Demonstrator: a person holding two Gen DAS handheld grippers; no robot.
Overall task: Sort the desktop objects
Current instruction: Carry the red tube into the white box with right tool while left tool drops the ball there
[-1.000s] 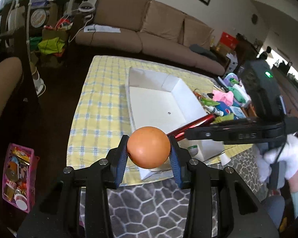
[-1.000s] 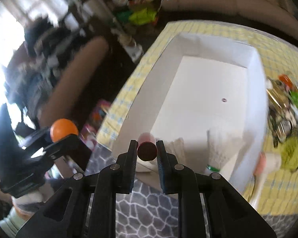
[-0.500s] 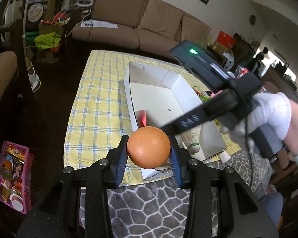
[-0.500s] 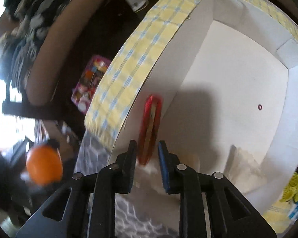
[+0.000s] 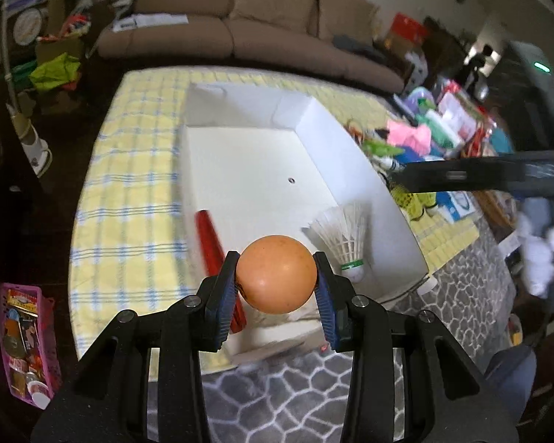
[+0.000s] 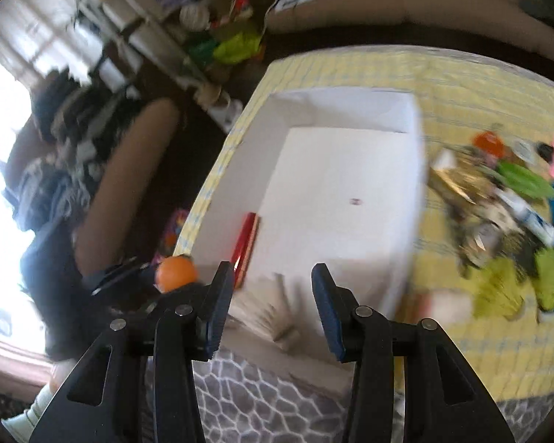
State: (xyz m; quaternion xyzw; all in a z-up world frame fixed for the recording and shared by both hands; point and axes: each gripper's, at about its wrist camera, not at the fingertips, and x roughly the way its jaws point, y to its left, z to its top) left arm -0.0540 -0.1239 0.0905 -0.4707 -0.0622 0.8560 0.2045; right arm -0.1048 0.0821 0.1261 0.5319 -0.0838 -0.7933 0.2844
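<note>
My left gripper (image 5: 276,288) is shut on an orange ball (image 5: 276,274), held above the near end of a white box (image 5: 325,136). Inside the box, a red stick (image 5: 211,239) lies along the left wall and a white shuttlecock (image 5: 345,236) rests near the right wall. My right gripper (image 6: 272,301) is open with nothing between its fingers, above the near edge of the white box (image 6: 411,110). From the right wrist view the red stick (image 6: 246,240) lies in the box, and the orange ball (image 6: 176,273) shows at the left. The right gripper appears as a blurred dark bar (image 5: 491,177).
A pile of mixed small items (image 6: 506,199) lies on the yellow checked tablecloth (image 5: 136,170) to the right of the box. A brown sofa (image 5: 247,26) stands behind the table. A pink basket (image 5: 26,336) sits on the floor at left. A patterned grey rug (image 5: 277,398) lies below.
My right gripper let go of the red stick, which now lies in the box, then opened and drew back to the right. My left gripper still holds the ball.
</note>
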